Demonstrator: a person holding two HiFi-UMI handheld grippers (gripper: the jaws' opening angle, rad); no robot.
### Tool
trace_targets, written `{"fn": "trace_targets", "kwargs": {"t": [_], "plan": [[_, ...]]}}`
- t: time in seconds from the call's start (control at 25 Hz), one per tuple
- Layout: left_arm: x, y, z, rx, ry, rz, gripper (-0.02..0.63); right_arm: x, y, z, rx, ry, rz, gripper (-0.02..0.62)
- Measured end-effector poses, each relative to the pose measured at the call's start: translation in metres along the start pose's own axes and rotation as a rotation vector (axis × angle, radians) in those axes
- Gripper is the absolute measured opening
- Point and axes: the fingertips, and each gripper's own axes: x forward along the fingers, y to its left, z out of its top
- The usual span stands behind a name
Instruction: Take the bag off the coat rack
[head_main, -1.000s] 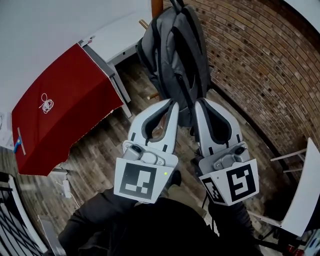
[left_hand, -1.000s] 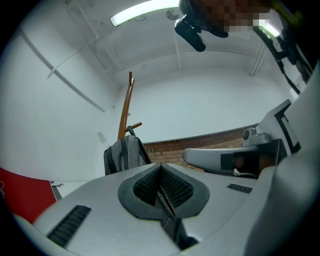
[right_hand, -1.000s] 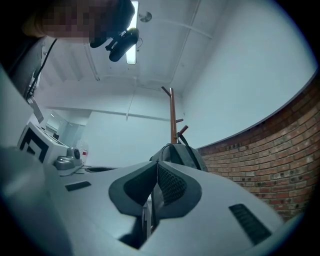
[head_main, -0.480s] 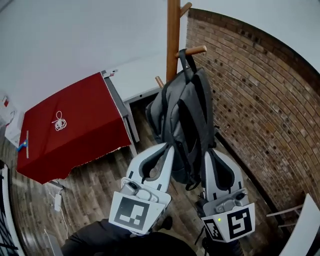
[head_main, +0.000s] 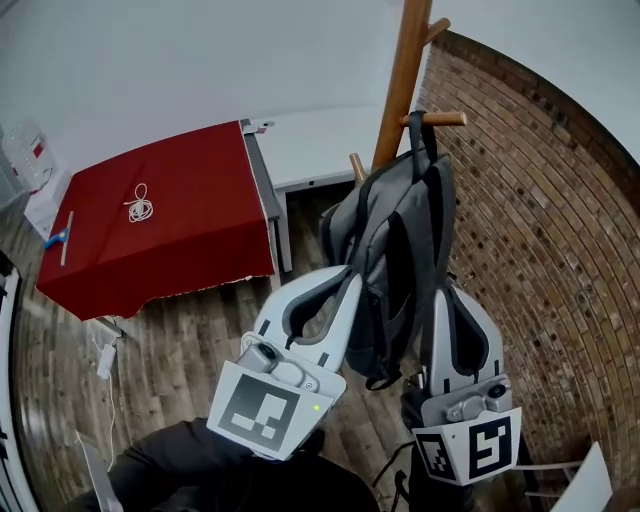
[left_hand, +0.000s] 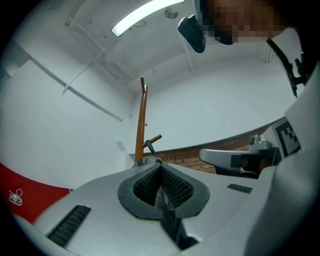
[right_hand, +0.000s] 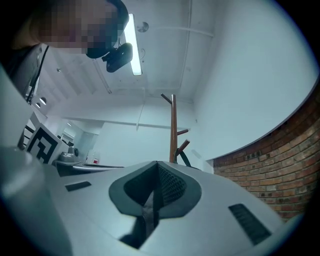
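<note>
Your left gripper is pressed together on a dark strap of the bag. Your right gripper is clamped the same way on a grey strap. Both grips sit low on the pack, one on its left side and one on its right.

The bag hangs on the coat rack at the far right of the scene. Its top loop lies over a wooden peg that juts toward the brick wall, so the bag is not yet free.

The main risk, as I judge it, is pulling toward yourself before the loop is clear. The pegs tilt upward, so the loop would likely catch on the tip and drag the whole rack over toward you.

You also hold only thin webbing. Once the peg stops carrying the weight, a strap may slide through the pads and the bag could drop to the wooden floor.

If one side rises faster than the other, the pack will probably twist and wedge the loop on the peg. A lower peg just left of the bag could also snag it on the way up, so raise both sides evenly and move the loop out along the peg
</note>
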Motion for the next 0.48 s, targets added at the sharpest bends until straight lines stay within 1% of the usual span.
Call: {"fn": "trace_targets", "kwargs": {"t": [0.24, 0.48], "plan": [[0.014, 0.017, 0.005, -0.017, -0.021, -0.015, 0.009, 0.023, -0.008, -0.008, -0.014, -0.006, -0.003, 0.006], [0.038, 0.041, 0.016, -0.019, -0.037, -0.05, 0.009, 0.052, -0.017, -0.008, -0.033, -0.008, -0.038, 0.006]]}}
